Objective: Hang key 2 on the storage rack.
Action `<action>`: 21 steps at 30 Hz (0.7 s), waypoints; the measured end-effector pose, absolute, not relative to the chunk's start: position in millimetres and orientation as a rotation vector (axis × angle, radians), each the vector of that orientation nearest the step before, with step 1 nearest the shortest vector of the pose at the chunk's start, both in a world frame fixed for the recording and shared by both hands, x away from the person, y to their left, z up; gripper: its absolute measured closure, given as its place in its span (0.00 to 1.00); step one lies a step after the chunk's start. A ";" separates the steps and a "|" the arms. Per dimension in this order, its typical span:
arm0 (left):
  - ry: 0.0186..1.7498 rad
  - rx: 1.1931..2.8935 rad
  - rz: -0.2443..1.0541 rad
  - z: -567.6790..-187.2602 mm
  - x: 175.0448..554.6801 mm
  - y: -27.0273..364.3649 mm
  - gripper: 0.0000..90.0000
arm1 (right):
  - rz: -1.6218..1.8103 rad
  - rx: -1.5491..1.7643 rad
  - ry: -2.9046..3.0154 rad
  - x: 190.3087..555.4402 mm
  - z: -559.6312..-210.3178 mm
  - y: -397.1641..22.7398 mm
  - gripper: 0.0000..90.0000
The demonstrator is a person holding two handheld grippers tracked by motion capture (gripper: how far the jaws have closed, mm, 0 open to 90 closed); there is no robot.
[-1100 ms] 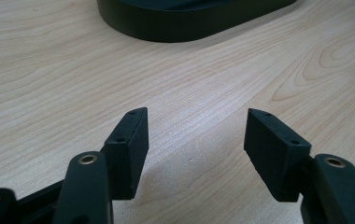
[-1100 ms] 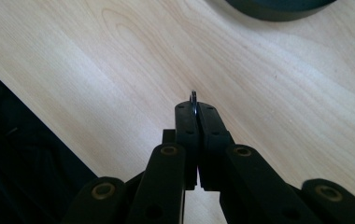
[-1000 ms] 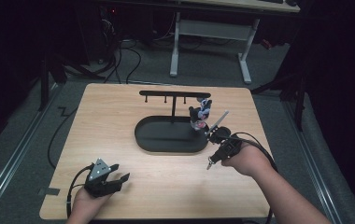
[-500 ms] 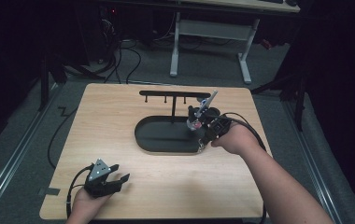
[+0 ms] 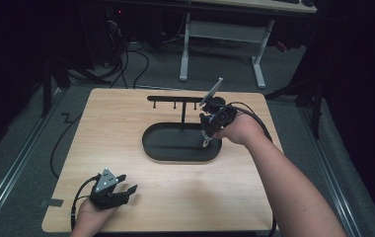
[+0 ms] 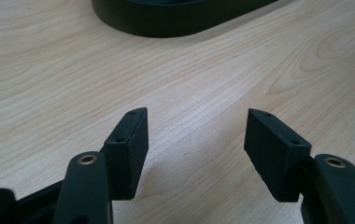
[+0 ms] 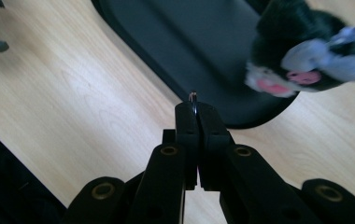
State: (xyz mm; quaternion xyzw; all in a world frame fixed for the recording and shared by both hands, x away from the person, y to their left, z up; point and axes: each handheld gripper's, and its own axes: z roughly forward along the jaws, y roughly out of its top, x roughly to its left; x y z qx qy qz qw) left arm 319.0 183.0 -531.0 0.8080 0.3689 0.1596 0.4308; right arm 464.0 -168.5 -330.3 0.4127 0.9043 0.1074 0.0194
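Dim room, grey floor [image 5: 22, 133], white-legged desk [image 5: 222, 34]

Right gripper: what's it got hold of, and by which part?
The right gripper is shut on a thin metal ring whose tip pokes out above the jaws; a furry black-and-white charm hangs beside it. The left gripper is open, holding nothing.

Plush toy [image 7: 306, 56] blurred, cut by right edge; thin item [image 7: 192, 96] between fingers unidentifiable.

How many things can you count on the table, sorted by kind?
Grippers: 2, left gripper, right gripper
Oval black tray: 1
Black hook rack: 1
Furry black keychain toy: 1
Total: 5
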 end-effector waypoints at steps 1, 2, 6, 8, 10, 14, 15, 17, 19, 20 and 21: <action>0.922 2.018 0.395 -531.6 318.8 183.3 0.45 | 0.334 1.284 2.803 469.7 -326.6 -165.9 0.99; 0.924 2.019 0.394 -532.2 318.6 183.6 0.45 | 0.334 1.284 2.803 469.7 -326.6 -165.9 0.99; 0.930 2.015 0.389 -532.7 317.7 186.7 0.45 | 0.338 1.259 2.804 482.7 -318.6 -156.6 0.99; 0.933 2.013 0.394 -532.9 317.6 187.5 0.45 | 0.334 1.246 2.804 484.6 -317.4 -155.2 0.99; 0.931 2.017 0.397 -532.7 317.4 188.1 0.45 | 0.345 1.238 2.800 490.5 -313.9 -151.1 0.99; 0.928 2.015 0.397 -531.3 316.5 187.5 0.45 | 0.344 1.235 2.791 498.9 -310.8 -145.5 0.99; 0.927 2.014 0.398 -531.3 315.9 187.2 0.45 | 0.347 1.240 2.786 500.7 -310.5 -144.5 0.99; 0.926 2.016 0.395 -531.7 314.7 187.0 0.45 | 0.355 1.272 2.777 504.5 -309.5 -143.3 0.99; 0.925 2.018 0.393 -531.6 314.3 186.9 0.45 | 0.351 1.266 2.774 510.7 -309.5 -141.8 0.99; 0.924 2.017 0.394 -531.5 314.4 186.9 0.45 | 0.351 1.266 2.774 510.7 -309.5 -141.8 0.99; 0.923 2.017 0.391 -531.1 314.4 187.2 0.45 | 0.347 1.260 2.767 512.0 -309.4 -141.4 0.99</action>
